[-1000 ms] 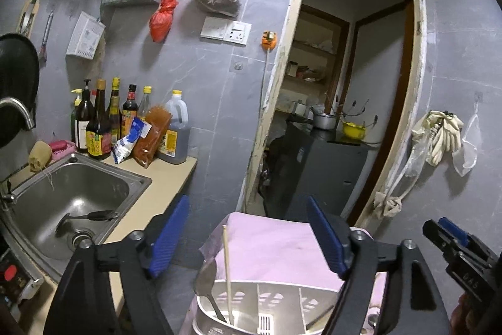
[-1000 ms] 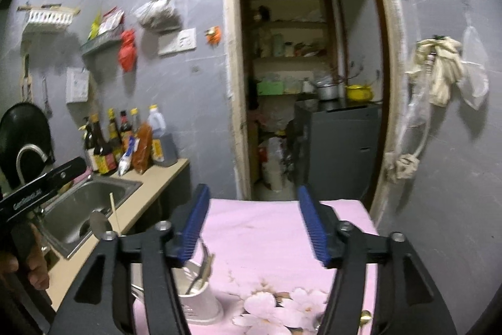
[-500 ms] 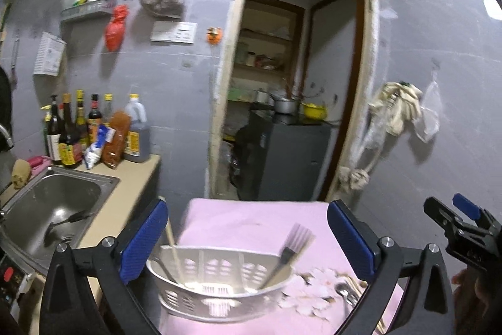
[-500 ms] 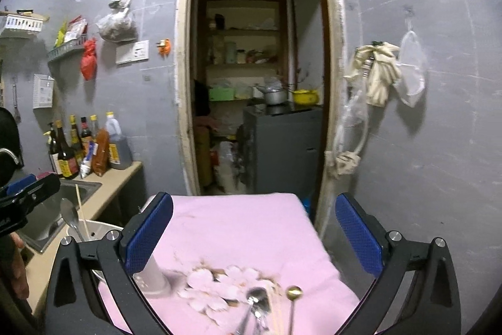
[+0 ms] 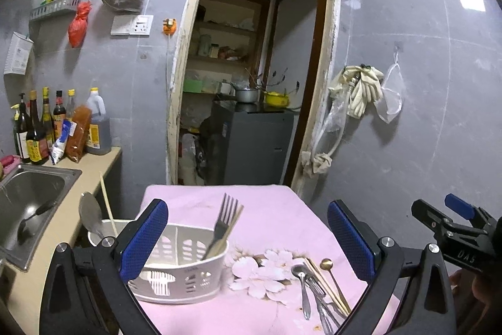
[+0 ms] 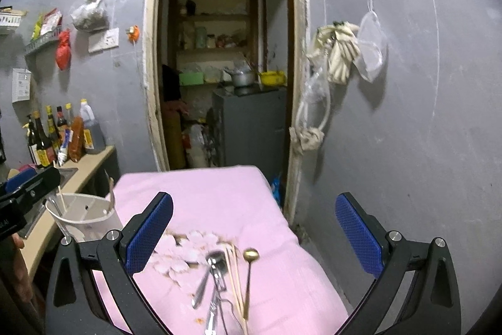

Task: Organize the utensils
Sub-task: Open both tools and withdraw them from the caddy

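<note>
Jaws of both grippers stand wide apart, with nothing held between the blue pads. The left gripper (image 5: pixel 248 236) hangs above the near part of a table covered in a pink floral cloth (image 5: pixel 269 209), its left finger in front of a white slotted utensil basket (image 5: pixel 185 269). A fork (image 5: pixel 219 228) leans tines-up inside the right end of the basket, with what looks like a wooden chopstick beside it. At the basket's left end, a large spoon (image 5: pixel 89 215) and a single chopstick (image 5: pixel 108 203) stand tilted in a round compartment.

The right gripper (image 6: pixel 254 233) hovers over the cloth further right, looking down on a loose bundle of utensils (image 6: pixel 219 278) lying flat on the pink cloth: a silver spoon (image 6: pixel 210 262), a pair of pale chopsticks (image 6: pixel 233 272) and a small gold-bowled spoon (image 6: pixel 250 256) just beside them, all with handles pointing toward the camera. More metal pieces lie underneath, too blurred to tell apart. In the left wrist view the same bundle lies to the right of the basket, near but apart from it.

Beyond the table, a steel sink (image 5: pixel 31 197) is set into a beige counter on the left, with a row of sauce bottles (image 5: pixel 47 127) at its back against the grey tiled wall. An open doorway (image 5: pixel 251 68) lies straight ahead, and cloth gloves (image 5: pixel 360 90) hang from a hook to its right.
</note>
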Action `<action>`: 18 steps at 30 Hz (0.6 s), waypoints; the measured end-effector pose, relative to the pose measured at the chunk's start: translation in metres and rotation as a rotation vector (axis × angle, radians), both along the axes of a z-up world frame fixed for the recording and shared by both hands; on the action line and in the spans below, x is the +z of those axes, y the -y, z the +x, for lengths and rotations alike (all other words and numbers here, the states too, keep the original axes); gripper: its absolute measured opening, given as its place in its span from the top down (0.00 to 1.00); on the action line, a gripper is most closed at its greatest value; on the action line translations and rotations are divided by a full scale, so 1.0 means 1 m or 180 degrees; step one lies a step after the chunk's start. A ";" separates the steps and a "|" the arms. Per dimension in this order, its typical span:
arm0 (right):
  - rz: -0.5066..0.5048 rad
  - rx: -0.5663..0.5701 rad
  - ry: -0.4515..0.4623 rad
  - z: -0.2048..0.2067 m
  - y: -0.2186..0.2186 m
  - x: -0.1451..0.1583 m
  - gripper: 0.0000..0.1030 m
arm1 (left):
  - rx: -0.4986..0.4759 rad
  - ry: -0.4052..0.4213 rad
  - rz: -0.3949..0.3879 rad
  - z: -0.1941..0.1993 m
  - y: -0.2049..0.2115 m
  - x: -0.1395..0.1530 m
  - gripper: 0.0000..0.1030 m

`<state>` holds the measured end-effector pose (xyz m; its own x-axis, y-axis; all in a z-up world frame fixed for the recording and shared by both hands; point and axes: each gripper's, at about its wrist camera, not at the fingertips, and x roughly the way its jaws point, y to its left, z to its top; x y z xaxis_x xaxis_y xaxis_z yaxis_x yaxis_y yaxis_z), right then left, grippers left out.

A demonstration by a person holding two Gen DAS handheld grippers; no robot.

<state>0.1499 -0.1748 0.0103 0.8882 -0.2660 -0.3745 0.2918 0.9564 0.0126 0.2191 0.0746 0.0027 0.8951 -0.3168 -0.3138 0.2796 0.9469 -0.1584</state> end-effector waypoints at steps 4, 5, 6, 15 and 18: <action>0.0102 -0.0055 -0.0124 -0.003 0.010 -0.018 0.01 | -0.0038 -0.0080 0.0084 -0.002 0.009 -0.010 0.01; 0.0143 -0.0069 -0.0169 -0.003 0.013 -0.024 0.01 | -0.0042 -0.0096 0.0097 -0.002 0.010 -0.011 0.01; 0.0161 -0.0075 -0.0194 -0.003 0.015 -0.028 0.01 | -0.0050 -0.0122 0.0115 -0.002 0.012 -0.014 0.01; 0.0210 -0.0079 -0.0429 -0.001 0.032 -0.059 0.01 | -0.0156 -0.0355 0.0274 -0.003 0.030 -0.038 0.01; 0.0222 -0.0070 -0.0498 0.000 0.040 -0.066 0.01 | -0.0162 -0.0423 0.0297 -0.001 0.036 -0.044 0.01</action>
<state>0.1494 -0.2151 -0.0557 0.8118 -0.2533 -0.5261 0.3163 0.9481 0.0314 0.2176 0.0384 -0.0416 0.8273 -0.3248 -0.4584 0.3101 0.9444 -0.1094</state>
